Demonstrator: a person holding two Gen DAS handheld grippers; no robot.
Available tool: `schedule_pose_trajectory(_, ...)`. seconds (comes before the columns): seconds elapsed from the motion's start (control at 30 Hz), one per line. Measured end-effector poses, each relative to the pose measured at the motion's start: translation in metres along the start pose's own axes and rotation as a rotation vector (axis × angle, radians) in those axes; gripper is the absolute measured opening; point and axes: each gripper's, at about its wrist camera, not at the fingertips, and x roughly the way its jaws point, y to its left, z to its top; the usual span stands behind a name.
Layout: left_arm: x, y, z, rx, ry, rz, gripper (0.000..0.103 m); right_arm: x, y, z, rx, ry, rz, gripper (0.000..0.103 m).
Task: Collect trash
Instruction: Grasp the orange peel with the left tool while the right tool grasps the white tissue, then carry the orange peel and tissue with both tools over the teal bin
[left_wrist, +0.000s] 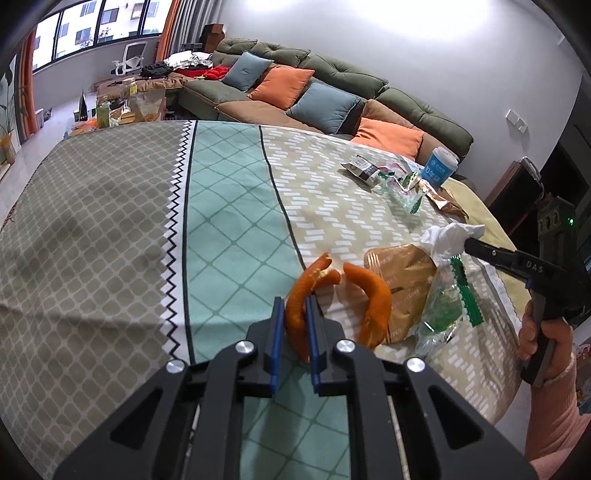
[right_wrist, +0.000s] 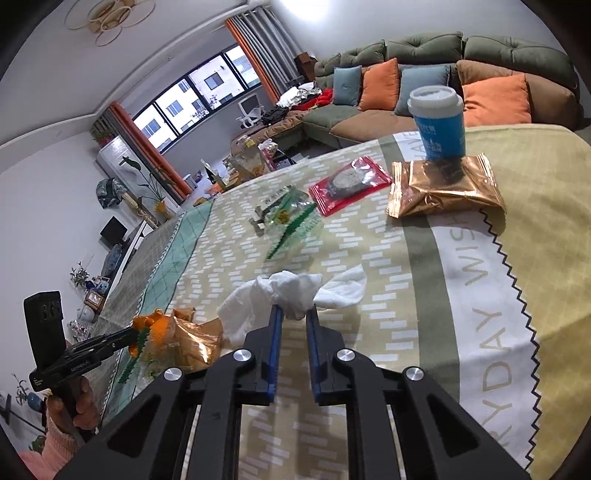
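My left gripper is shut on a curled orange peel just above the patterned tablecloth. A second orange peel lies right of it, against a gold wrapper and a clear green-printed wrapper. My right gripper is shut on a crumpled white tissue; it also shows in the left wrist view. In the right wrist view the left gripper holds the peel at lower left.
Further along the table lie a clear green wrapper, a red snack packet, a copper-coloured foil packet and a blue paper cup with white lid. A sofa with cushions stands behind the table.
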Motion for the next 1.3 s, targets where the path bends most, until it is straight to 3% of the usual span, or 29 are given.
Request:
schedule_pose_trajectory(0.2,-0.009,-0.002,-0.003,0.009,-0.016,0.012,0.013,-0.008,0.005,0.002,-0.005,-0.028,0.017,0.01)
schedule_pose_trajectory(0.27,-0.014,-0.001,-0.004,0.006,-0.026,0.016,0.013,-0.012,0.006,0.004,-0.007,-0.041,0.02,0.005)
schedule_pose_trajectory(0.5,-0.03,0.006,-0.007,-0.013,-0.055,0.025,0.013,-0.019,0.015,0.01,-0.025,-0.072,0.044,0.003)
schedule_pose_trajectory(0.63,-0.037,0.008,-0.009,-0.02,-0.066,0.025,0.013,-0.01,0.012,0.012,-0.017,-0.051,0.012,0.003)
schedule_pose_trajectory(0.7,-0.038,0.01,-0.01,-0.021,-0.068,0.029,0.013,-0.004,0.007,0.012,0.008,-0.041,-0.05,0.013)
schedule_pose_trajectory(0.73,-0.039,0.011,-0.011,-0.022,-0.069,0.025,0.013,0.0,0.004,0.011,0.012,-0.037,-0.074,0.035)
schedule_pose_trajectory(0.77,-0.039,0.011,-0.011,-0.025,-0.07,0.024,0.013,0.003,0.002,0.011,0.014,-0.039,-0.093,0.049)
schedule_pose_trajectory(0.83,-0.041,0.013,-0.012,-0.027,-0.072,0.026,0.013,0.01,0.0,0.011,0.009,-0.02,-0.124,0.057)
schedule_pose_trajectory(0.9,-0.042,0.015,-0.013,-0.031,-0.071,0.028,0.013,0.019,-0.001,0.009,0.004,0.009,-0.121,0.057)
schedule_pose_trajectory(0.93,-0.042,0.016,-0.014,-0.031,-0.071,0.031,0.013,0.022,-0.001,0.007,0.002,0.019,-0.121,0.057)
schedule_pose_trajectory(1.0,-0.044,0.018,-0.015,-0.035,-0.072,0.034,0.013,0.028,-0.003,0.006,0.005,0.037,-0.097,0.042)
schedule_pose_trajectory(1.07,-0.045,0.019,-0.017,-0.039,-0.075,0.036,0.013,0.03,-0.005,0.005,0.009,0.045,-0.076,0.011)
schedule_pose_trajectory(1.3,-0.056,0.026,-0.021,-0.048,-0.088,0.049,0.013,0.006,0.013,0.009,-0.008,-0.02,-0.009,0.008)
